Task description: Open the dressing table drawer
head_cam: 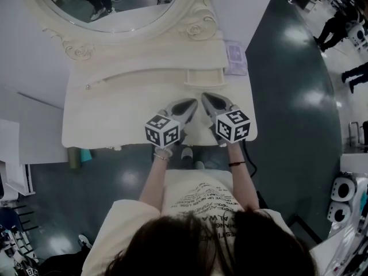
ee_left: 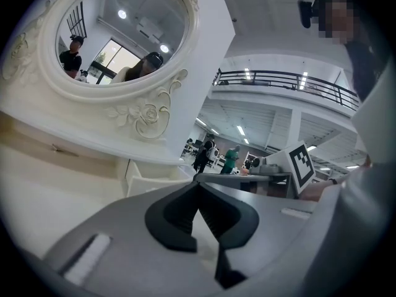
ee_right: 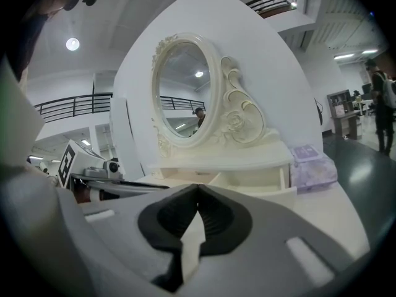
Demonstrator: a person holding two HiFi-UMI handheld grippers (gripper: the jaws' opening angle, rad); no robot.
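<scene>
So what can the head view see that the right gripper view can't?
Only the head view shows the marker cube on the right gripper and the person's shoes. Only the right gripper view shows the balcony railing and a ceiling light. Both show the oval mirror, the small drawer already pulled open, the purple box and the left gripper.

One cream table (head_cam: 103, 125) carries one oval mirror (head_cam: 115, 4) at its 12 o'clock edge. Below the mirror are two drawers: one long drawer (head_cam: 138, 78), shut, toward 11 o'clock, and one small drawer (head_cam: 204, 76), pulled out, toward 1 o'clock. One lilac box (head_cam: 236, 59) lies at 2 o'clock. There are two claws at 6 o'clock, the left claw (head_cam: 192, 104) and the right claw (head_cam: 205, 98), each with one marker cube, so two cubes in all.
</scene>
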